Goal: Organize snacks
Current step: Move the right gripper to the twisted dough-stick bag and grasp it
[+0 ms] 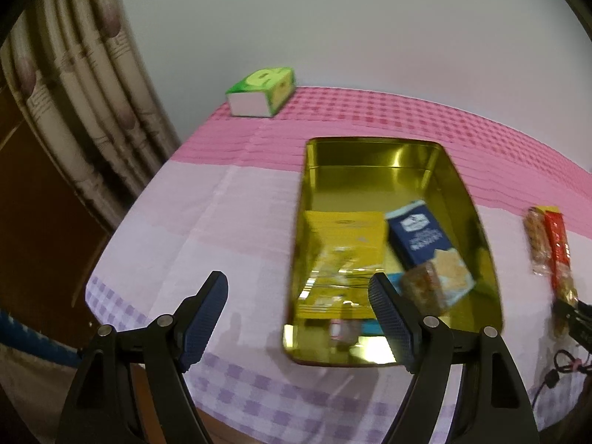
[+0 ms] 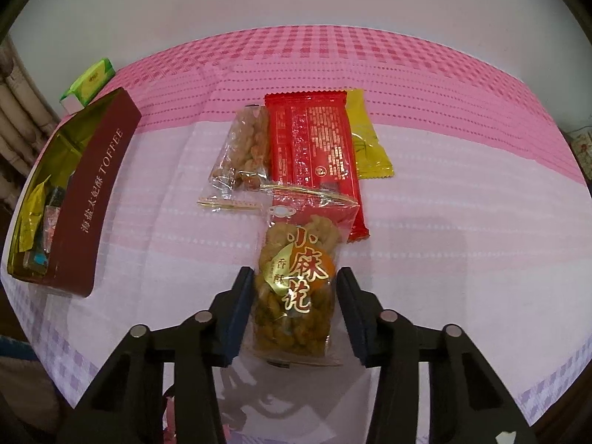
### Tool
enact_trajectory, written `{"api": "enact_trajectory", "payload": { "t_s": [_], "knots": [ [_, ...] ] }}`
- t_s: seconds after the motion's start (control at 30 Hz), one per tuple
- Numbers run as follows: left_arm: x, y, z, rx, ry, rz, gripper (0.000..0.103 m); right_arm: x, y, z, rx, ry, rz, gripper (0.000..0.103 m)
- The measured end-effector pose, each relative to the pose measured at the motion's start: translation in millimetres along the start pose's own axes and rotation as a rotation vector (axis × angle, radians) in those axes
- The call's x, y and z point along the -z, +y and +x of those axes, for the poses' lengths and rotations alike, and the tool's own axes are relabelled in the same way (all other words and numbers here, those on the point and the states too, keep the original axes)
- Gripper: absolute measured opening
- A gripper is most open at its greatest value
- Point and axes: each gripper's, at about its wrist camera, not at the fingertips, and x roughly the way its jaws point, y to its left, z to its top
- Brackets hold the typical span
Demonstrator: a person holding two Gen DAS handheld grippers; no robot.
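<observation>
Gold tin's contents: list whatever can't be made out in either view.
- Left wrist view: motion blur smears the packets at the near end of the gold rectangular metal tin; only the dark blue cracker box is recognisable.
- Right wrist view: the tin's maroon outer wall hides most of the contents.
- Left wrist view: the right hand-held gripper is cut off by the frame edge.

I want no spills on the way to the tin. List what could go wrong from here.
1. The right claw holds the twist-snack bag by its sides only; the slick bag could slip out, or the snacks inside crack.
2. The tin already holds a yellow packet and a blue cracker box at its near end, so the bag could perch on them.
</observation>
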Motion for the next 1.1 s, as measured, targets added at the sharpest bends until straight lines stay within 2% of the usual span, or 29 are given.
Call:
{"api": "enact_trajectory", "payload": {
  "t_s": [0.17,0.33,0.43,0.57,0.87,1.1],
  "knots": [
    [-1.7,-33.5,-3.8,0.051,-0.005,0.042,0.079,5.0,-10.0,-4.7,-0.006,0.002,-0.004,0.037],
    [-1.8,-78.8,-4.5,0.117,-0.004,0.112,0.079,11.7,-33.8,-8.6,0.028,-0.003,-0.005,0.037],
    [-2.6,-104.5,-3.8,0.141,-0.011,0.161,0.079,12.0,-53.0,-8.9,0.058,-0.02,-0.004,0.037],
    [-4.0,-135.9,-3.3,0.175,-0.028,0.221,0.079,4.7,-75.3,-6.1,0.057,-0.064,-0.008,0.037],
    [-16.5,-180.2,8.9,0.262,-0.018,0.242,0.079,-23.3,-100.6,8.3,0.053,-0.147,-0.093,0.037],
    [-25.6,-210.5,26.5,0.33,0.014,0.258,0.079,-33.3,-113.0,13.7,0.034,-0.174,-0.102,0.037]
  ]
}}
